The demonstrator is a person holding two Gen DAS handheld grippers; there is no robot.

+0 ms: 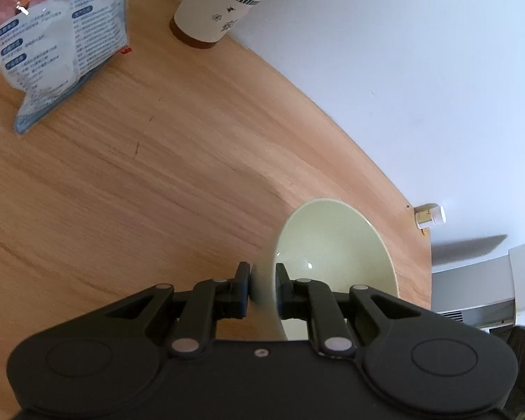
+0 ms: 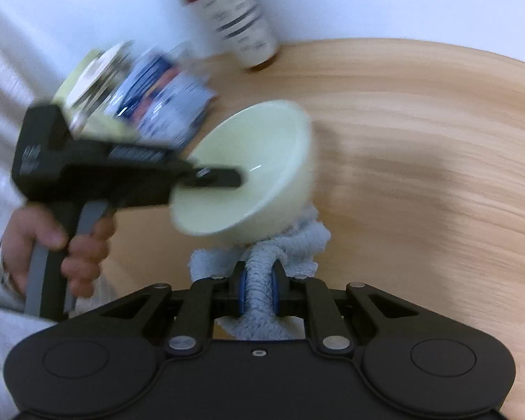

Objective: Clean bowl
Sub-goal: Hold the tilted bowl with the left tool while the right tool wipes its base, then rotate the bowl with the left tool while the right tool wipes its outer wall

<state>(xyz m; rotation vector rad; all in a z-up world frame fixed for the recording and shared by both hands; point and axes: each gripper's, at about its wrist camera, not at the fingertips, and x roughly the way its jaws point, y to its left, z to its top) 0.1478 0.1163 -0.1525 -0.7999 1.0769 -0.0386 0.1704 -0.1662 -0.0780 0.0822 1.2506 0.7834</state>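
A pale green bowl is held tilted above the wooden table, its rim pinched between the pads of my left gripper, which is shut on it. In the right wrist view the same bowl hangs tipped toward the left, with the left gripper clamped on its rim and a hand on the handle. My right gripper is shut on a light blue towel, bunched up against the underside of the bowl. This view is blurred by motion.
A printed pouch and a tall patterned cup stand at the back of the wooden table, by the white wall. A small white-capped bottle lies at the table's right edge, beside a white appliance.
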